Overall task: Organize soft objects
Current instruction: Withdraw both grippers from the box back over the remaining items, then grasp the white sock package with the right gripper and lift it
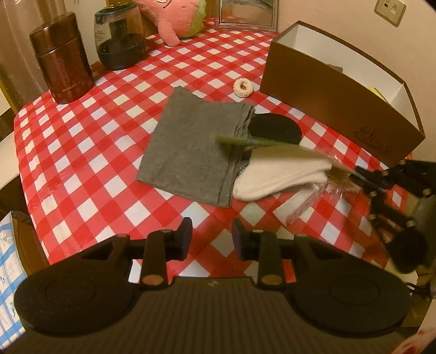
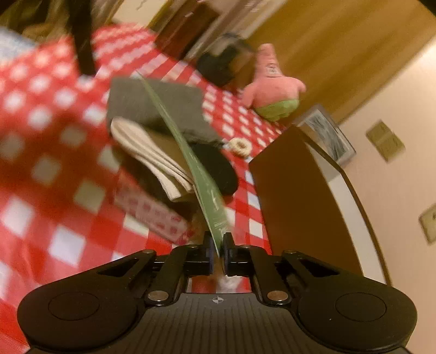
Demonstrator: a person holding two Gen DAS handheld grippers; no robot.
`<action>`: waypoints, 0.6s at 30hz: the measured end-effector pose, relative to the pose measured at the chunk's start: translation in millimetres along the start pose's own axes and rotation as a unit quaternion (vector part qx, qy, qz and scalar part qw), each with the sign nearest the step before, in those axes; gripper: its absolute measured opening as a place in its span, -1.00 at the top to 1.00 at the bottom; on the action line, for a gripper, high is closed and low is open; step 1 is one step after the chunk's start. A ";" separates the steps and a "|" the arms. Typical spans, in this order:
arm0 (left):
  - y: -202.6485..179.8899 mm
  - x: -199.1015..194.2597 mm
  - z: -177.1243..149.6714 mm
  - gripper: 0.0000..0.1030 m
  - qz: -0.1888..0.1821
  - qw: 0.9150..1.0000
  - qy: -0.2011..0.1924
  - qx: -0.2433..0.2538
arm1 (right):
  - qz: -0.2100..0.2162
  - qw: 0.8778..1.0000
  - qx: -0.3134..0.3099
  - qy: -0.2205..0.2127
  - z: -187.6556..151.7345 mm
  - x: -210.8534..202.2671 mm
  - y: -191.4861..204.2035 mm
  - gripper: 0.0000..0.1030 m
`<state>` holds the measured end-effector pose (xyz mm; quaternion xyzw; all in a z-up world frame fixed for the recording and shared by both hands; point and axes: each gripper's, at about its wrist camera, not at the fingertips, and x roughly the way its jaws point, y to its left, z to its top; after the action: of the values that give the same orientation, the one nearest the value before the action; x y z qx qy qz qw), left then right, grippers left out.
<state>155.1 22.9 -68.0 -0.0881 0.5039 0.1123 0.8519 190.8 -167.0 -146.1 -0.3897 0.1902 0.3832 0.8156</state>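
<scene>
A pack of white socks point(image 1: 278, 174) in clear wrap with a green card header point(image 2: 190, 158) hangs tilted just above the checked table, partly over a folded grey cloth point(image 1: 196, 144). My right gripper point(image 2: 218, 242) is shut on the near end of that card; in the left wrist view the right gripper point(image 1: 362, 174) comes in from the right. A black round soft piece point(image 1: 275, 128) lies beside the grey cloth, partly under the pack. Low over the tablecloth, my left gripper point(image 1: 212, 228) stands open with nothing between its fingers, short of the cloth's near edge.
An open brown box point(image 1: 327, 95) with white inside walls stands at the right, some items in it. A cream scrunchie point(image 1: 243, 87) lies near it. A pink plush point(image 1: 177, 16), a glass jar point(image 1: 120, 38), a brown canister point(image 1: 62, 60) and a picture frame point(image 1: 248, 13) line the far edge.
</scene>
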 end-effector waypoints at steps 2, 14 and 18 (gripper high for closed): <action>3.9 -0.7 -0.3 0.45 -0.001 1.000 -0.002 -0.002 | 0.025 0.997 0.072 -0.003 11.0 -13.1 -15.9 0.92; 16.9 1.7 -1.8 0.45 -0.019 1.000 -0.005 -0.002 | 0.114 0.874 0.468 0.065 -8.7 -29.8 -103.6 0.83; 19.3 4.7 -0.5 0.45 -0.018 1.000 -0.004 -0.002 | 0.086 0.879 0.460 0.087 -14.0 -26.7 -106.0 0.34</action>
<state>151.5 41.8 -73.0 -0.0987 0.4988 0.0988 0.8554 255.7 -233.4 -86.6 0.0156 0.4480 0.2856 0.8471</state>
